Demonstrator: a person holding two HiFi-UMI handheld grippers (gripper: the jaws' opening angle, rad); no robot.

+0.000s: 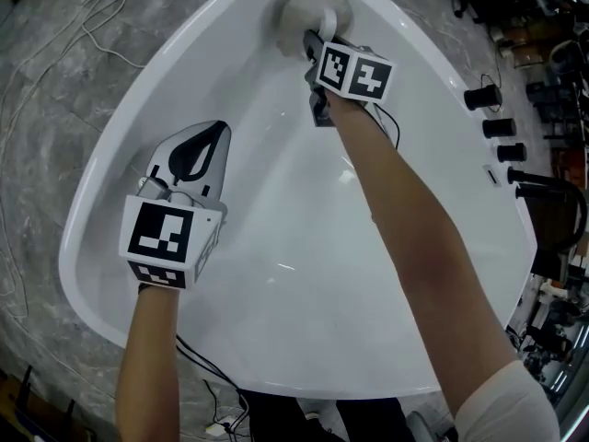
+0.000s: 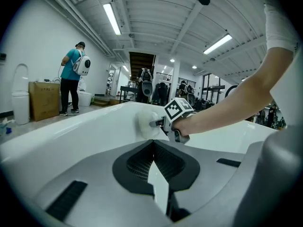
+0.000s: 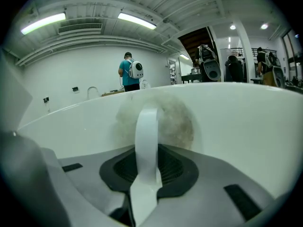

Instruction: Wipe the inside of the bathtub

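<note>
White bathtub [image 1: 304, 284], broad and rounded-triangular, sunk in a grey stone-patterned surround [image 1: 46, 109]. Inside bare and glossy.

Right gripper [image 1: 313, 40] at the tub's far, narrow end, reached there on an outstretched bare forearm. Jaws clamped on the white strap [image 3: 146, 126] of a round wiping pad [image 1: 299, 7]. Pad greyish and smudged, pressed flat against the inner wall just under the rim.

Left gripper [image 1: 219, 132] over the tub's left inner slope, well apart from the pad. Jaws together at the tips, with nothing between them.

Row of three black knobs [image 1: 499, 127] on the right rim, with a black spout [image 1: 543, 187] just beyond. Thin white cables [image 1: 92, 26] trailing across the surround at upper left.

Far back in the room, a person in a teal shirt [image 2: 73, 74] with a white backpack, standing near a cardboard box [image 2: 43, 100].
</note>
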